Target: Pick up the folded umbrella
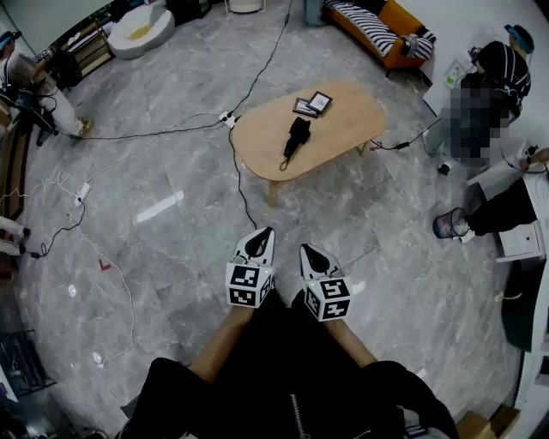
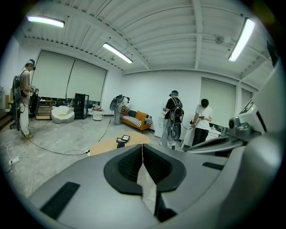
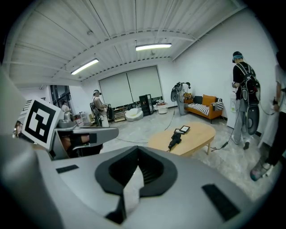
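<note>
Both sets of jaws are closed on nothing: the left gripper [image 1: 260,243] and right gripper [image 1: 310,255] sit side by side, well short of the wooden table [image 1: 343,120]. At twelve o'clock the folded umbrella [image 1: 297,139] lies on it. This looks like the approach; next, close in and open one gripper.

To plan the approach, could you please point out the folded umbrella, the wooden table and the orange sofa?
folded umbrella [image 1: 297,137], head view, middle of its black body.
wooden table [image 1: 347,120], head view, bare top right of the umbrella.
orange sofa [image 1: 398,19], head view, orange backrest.
</note>
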A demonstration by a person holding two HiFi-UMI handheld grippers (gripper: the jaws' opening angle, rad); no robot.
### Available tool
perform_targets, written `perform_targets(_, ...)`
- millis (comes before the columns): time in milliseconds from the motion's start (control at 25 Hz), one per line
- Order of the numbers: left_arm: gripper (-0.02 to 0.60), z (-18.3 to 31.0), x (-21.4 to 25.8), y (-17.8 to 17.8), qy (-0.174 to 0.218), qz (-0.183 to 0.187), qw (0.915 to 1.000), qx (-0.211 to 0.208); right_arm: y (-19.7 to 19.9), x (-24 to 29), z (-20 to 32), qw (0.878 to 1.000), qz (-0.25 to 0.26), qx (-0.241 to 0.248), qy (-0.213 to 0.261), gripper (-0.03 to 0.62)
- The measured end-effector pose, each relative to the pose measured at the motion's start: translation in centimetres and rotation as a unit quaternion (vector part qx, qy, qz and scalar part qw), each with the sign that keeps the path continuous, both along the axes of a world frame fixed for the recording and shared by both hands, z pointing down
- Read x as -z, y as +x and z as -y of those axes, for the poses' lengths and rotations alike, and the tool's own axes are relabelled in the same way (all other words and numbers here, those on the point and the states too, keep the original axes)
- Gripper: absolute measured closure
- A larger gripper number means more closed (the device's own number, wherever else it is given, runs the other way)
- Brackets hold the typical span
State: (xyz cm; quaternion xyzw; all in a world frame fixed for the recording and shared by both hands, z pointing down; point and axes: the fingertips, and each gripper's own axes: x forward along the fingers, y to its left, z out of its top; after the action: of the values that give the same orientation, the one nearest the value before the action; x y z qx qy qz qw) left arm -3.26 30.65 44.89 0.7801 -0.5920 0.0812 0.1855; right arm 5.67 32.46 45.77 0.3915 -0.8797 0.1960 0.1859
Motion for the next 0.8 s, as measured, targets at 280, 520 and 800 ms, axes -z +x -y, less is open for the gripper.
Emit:
perform_targets(280, 0.566, 0.3, -0.7, -0.9, -0.01, -0.007, 0.9999, -0.003, -0.4, -0.3, 0.7, 1.0, 0.0, -0.015, -0.009, 0.583)
perform_targets(520, 0.566, 1.3, -1.6, -0.9, -0.023, -0.008, 0.9997, -0.009, -0.3, -1.1, 2.1, 0.999, 0.0, -0.023, -0.022, 0.583)
perform_targets(800, 0.566, 5.2, -1.5, -1.5, -0.027, -0.003, 0.9996, -0.006, -1.4, -1.1, 6.3, 1.0, 0.007, -0.014, -0.027, 0.583)
